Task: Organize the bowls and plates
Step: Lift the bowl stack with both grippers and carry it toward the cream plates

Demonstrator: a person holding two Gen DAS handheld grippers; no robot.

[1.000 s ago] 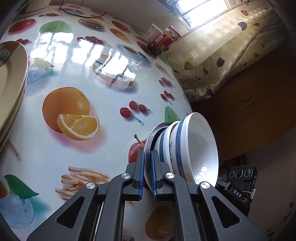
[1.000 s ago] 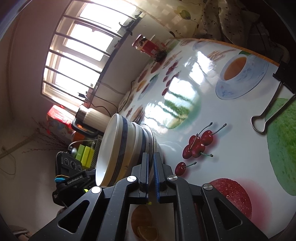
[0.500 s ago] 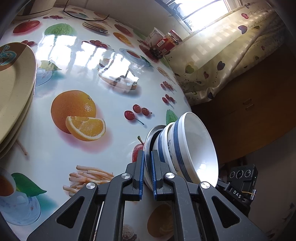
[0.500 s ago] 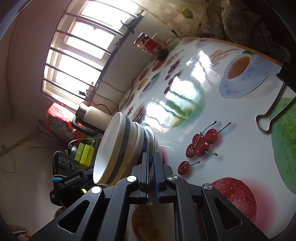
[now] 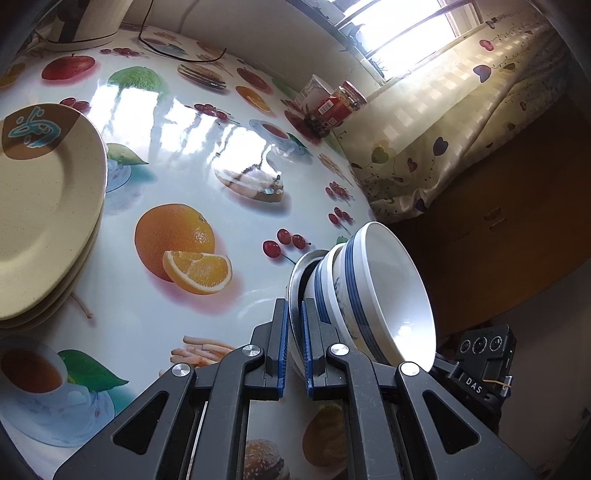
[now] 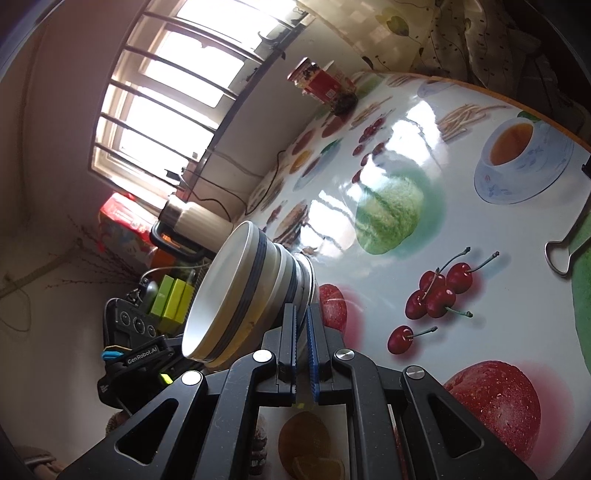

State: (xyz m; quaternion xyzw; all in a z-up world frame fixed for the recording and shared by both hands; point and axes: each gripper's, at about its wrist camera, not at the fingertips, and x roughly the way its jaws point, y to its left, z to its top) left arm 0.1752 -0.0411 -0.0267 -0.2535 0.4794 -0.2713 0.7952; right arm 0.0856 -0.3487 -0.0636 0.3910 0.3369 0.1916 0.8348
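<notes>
A metal plate (image 5: 295,271) carries three nested white bowls (image 5: 388,295) with blue bands, and the whole stack hangs tilted above the fruit-print table (image 5: 207,173). My left gripper (image 5: 293,308) is shut on the plate's rim on one side. My right gripper (image 6: 301,314) is shut on the opposite rim of the same plate (image 6: 311,282), with the bowls (image 6: 229,295) leaning away to the left. A stack of beige plates (image 5: 48,206) lies on the table at the left of the left wrist view. Each gripper's camera body shows beyond the bowls in the other's view.
A jar and a red box (image 5: 332,105) stand at the table's far edge by the window. A pale appliance (image 5: 85,22) with a black cable sits at the back left. A metal clip (image 6: 563,253) lies on the table edge at the right. A draped cabinet (image 5: 443,129) borders the table.
Both grippers have carried the plate with its bowls a little across the table and slightly up. More of the beige plate stack shows in the left wrist view. Both grips are unchanged.
</notes>
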